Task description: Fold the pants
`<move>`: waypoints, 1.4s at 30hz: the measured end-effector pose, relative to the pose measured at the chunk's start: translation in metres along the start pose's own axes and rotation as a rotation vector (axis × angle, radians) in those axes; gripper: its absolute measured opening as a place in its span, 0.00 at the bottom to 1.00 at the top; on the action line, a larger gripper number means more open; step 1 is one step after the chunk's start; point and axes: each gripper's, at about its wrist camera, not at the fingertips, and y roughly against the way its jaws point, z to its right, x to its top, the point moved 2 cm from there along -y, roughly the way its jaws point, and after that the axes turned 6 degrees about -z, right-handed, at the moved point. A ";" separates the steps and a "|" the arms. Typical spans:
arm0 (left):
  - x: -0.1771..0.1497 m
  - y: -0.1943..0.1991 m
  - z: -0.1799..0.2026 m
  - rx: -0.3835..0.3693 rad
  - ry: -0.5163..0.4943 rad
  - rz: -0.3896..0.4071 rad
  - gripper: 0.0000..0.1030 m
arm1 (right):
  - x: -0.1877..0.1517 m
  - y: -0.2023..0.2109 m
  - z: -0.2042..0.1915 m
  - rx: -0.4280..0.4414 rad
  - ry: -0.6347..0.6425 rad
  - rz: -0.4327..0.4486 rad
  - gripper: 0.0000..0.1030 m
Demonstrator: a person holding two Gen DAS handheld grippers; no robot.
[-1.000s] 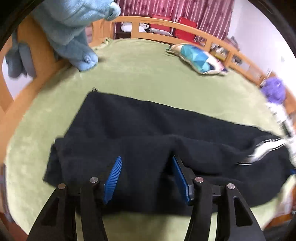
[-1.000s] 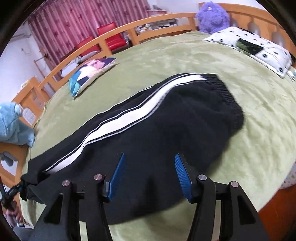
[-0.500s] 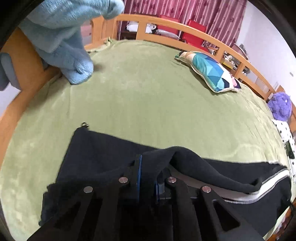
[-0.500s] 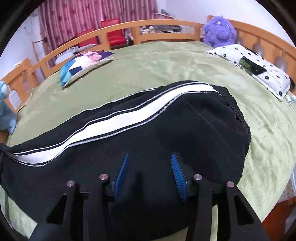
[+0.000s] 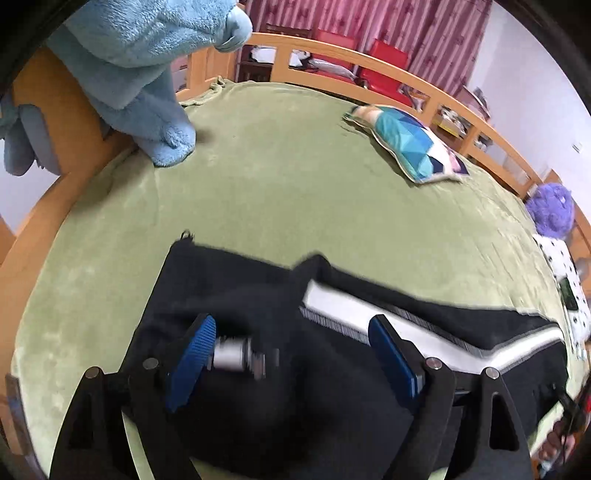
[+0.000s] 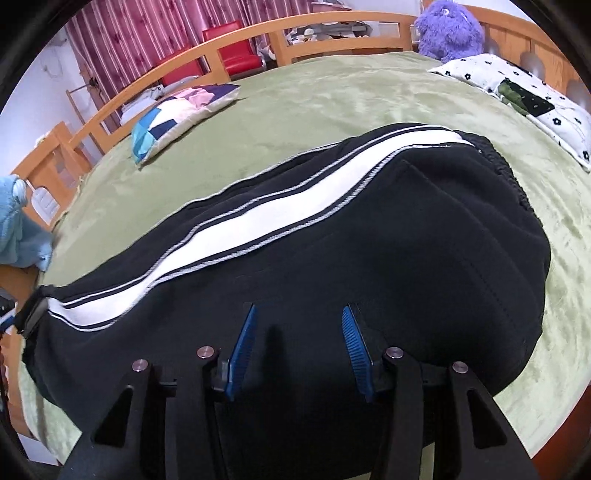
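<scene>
Black pants [image 5: 236, 295] with a white side stripe [image 5: 351, 306] lie across the green bed cover [image 5: 295, 184]. In the left wrist view the leg end is doubled over, with the stripe facing up. My left gripper [image 5: 291, 321] hovers just above that fold, its jaws opening wide, and the pads press on nothing. In the right wrist view the pants [image 6: 406, 240] bulge toward the elastic waistband [image 6: 498, 173] at the right. My right gripper [image 6: 299, 314] stands half open over the black cloth near the front edge, its blue pads clear of the fabric.
A light blue fleece [image 5: 140, 74] hangs over the wooden bed rail [image 5: 369, 62] at the left. A patchwork cushion [image 5: 410, 147] lies far back. A purple plush toy [image 6: 447, 29] and a white flowered pillow [image 6: 517, 96] sit at the right.
The left gripper was shut on a raised fold of the pants half a second ago; now it has let go and stands wide open. The right gripper narrowed slightly and drew closer to the cloth.
</scene>
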 end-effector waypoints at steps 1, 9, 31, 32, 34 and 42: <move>-0.010 0.007 -0.003 -0.017 0.007 0.008 0.82 | -0.001 0.002 -0.003 0.007 0.000 0.000 0.46; -0.093 0.019 -0.032 -0.140 0.077 0.012 0.80 | -0.016 0.015 -0.021 0.037 0.005 0.008 0.46; -0.092 -0.034 -0.076 -0.183 0.320 -0.015 0.05 | -0.021 0.011 -0.024 0.000 -0.094 -0.031 0.46; -0.093 -0.024 -0.080 -0.175 0.308 0.008 0.05 | -0.022 0.011 -0.026 -0.001 -0.088 -0.031 0.46; -0.098 -0.011 -0.087 -0.190 0.305 0.010 0.05 | -0.024 0.014 -0.029 -0.009 -0.066 -0.028 0.46; -0.113 -0.037 -0.076 -0.062 0.275 -0.141 0.17 | -0.030 0.017 -0.015 -0.020 -0.042 -0.042 0.46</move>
